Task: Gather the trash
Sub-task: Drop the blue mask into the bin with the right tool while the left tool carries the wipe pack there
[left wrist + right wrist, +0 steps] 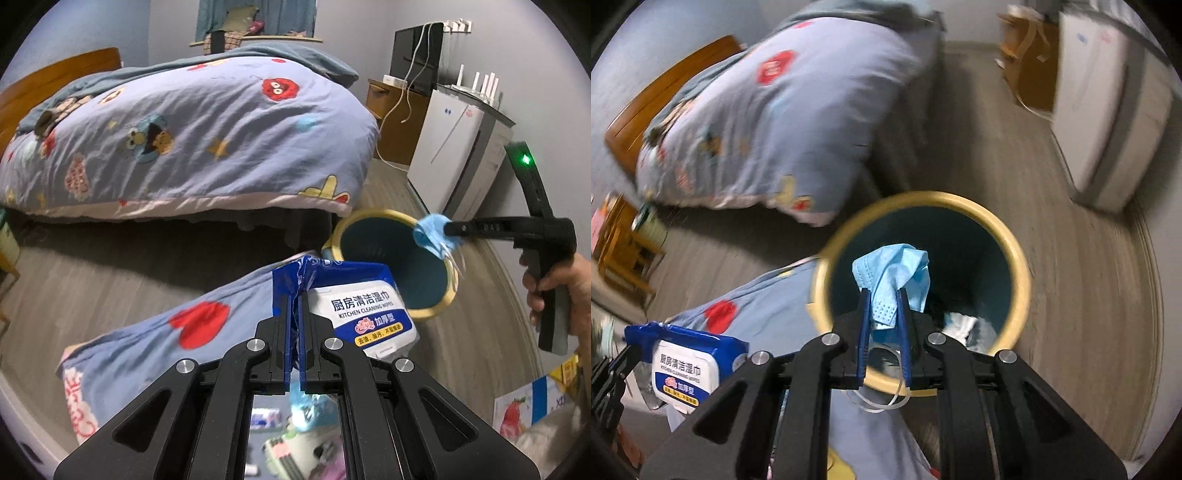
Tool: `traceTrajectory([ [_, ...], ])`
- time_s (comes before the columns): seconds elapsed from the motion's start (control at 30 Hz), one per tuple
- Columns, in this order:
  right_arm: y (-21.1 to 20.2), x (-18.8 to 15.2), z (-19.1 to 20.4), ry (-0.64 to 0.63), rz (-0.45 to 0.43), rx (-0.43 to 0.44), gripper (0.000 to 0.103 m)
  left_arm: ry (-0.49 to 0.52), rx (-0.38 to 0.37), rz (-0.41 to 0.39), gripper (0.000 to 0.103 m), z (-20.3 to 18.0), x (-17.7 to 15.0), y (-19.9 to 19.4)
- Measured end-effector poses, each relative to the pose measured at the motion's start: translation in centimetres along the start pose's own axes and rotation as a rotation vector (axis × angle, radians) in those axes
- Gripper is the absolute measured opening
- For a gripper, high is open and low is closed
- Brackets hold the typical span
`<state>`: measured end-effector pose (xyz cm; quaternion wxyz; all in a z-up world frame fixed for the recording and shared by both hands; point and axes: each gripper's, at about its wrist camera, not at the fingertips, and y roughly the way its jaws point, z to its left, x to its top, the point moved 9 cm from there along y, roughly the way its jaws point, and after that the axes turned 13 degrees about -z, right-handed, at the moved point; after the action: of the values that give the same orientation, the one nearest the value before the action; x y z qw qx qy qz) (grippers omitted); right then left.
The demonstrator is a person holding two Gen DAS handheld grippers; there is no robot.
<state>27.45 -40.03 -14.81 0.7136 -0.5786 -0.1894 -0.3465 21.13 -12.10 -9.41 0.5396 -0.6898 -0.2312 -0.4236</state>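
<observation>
Across the bedroom floor from me stands the bed (177,125), heaped with a blue cartoon-print duvet, and a white appliance (447,147) sits against the wall on the far side. Nearer, a pillow (159,332) in the same print lies on the wooden floor, just beside the trash bin (1019,273), a dark teal tub with a yellow rim. At its bottom I can make out something pale and crumpled, though the right wrist view is too blurred to tell what. My left gripper (294,295) is clenched on the torn blue edge of a pack of kitchen cleaning wipes (369,314), held up in the air short of the bin. My right gripper (882,291) is pinching a crumpled blue face mask (897,269) directly above the bin's open mouth, its white ear loops dangling below my fingers.
</observation>
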Motion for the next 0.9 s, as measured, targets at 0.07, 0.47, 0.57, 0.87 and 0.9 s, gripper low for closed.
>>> traceTrajectory([
  [0.07,0.3,-0.1,-1.3,0.033,0.004,-0.013,0.013,0.008,-0.002,0.007,0.004,-0.8,0.4,1.2],
  [0.47,2.4,-1.6,-3.7,0.098,0.057,-0.041,0.013,-0.030,-0.004,0.073,0.004,-4.3,0.8,8.5],
  [0.57,2.8,-1.6,-3.8,0.110,0.057,-0.042,0.013,-0.031,0.007,0.074,0.004,-5.2,1.2,9.9],
  [0.87,3.3,-1.6,-3.8,0.122,0.064,-0.039,0.014,-0.029,0.041,0.123,0.007,-6.2,-0.1,12.7],
  [0.9,3.3,-1.6,-3.8,0.121,0.064,-0.041,0.016,-0.028,0.041,0.127,0.009,-6.3,-0.3,12.7],
])
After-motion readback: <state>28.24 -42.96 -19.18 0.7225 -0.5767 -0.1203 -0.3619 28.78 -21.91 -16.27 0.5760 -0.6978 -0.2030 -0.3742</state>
